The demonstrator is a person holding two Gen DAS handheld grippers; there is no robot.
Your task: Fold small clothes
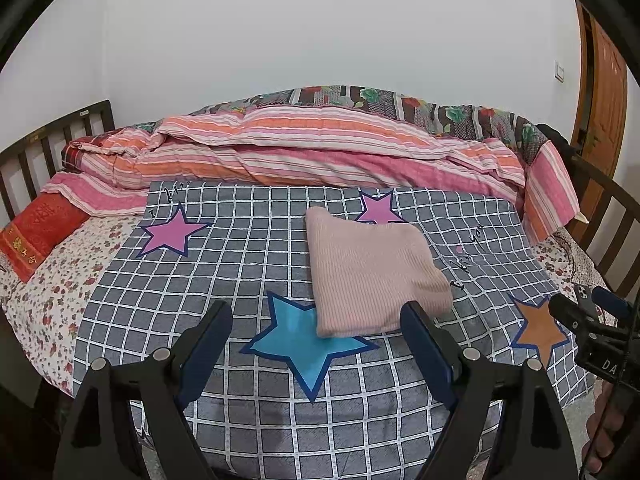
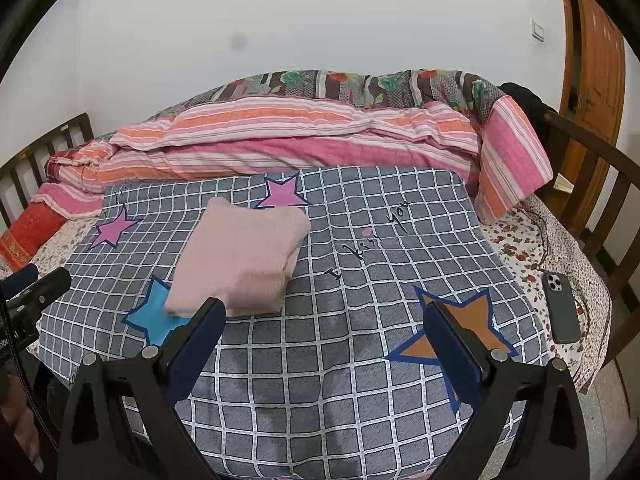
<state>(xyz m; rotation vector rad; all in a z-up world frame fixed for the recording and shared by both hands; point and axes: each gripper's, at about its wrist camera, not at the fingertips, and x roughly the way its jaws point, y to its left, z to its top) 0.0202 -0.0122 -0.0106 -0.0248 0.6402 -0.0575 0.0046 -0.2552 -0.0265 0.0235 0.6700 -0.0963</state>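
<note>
A pale pink ribbed knit garment (image 1: 372,276), folded, is seen on a grey cloth sheet (image 1: 248,280) gridded in white and printed with pink, blue and orange stars. Behind it, a pink, orange and white striped quilt (image 1: 304,148) is shown. The floral bedsheet (image 1: 52,280) is white with small red blossoms. A dark grey phone (image 2: 560,306) is visible.

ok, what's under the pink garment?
The pink garment lies folded on the checked sheet. Its near corner covers part of the blue star, its far edge part of a pink star. Anything else beneath is hidden.
</note>
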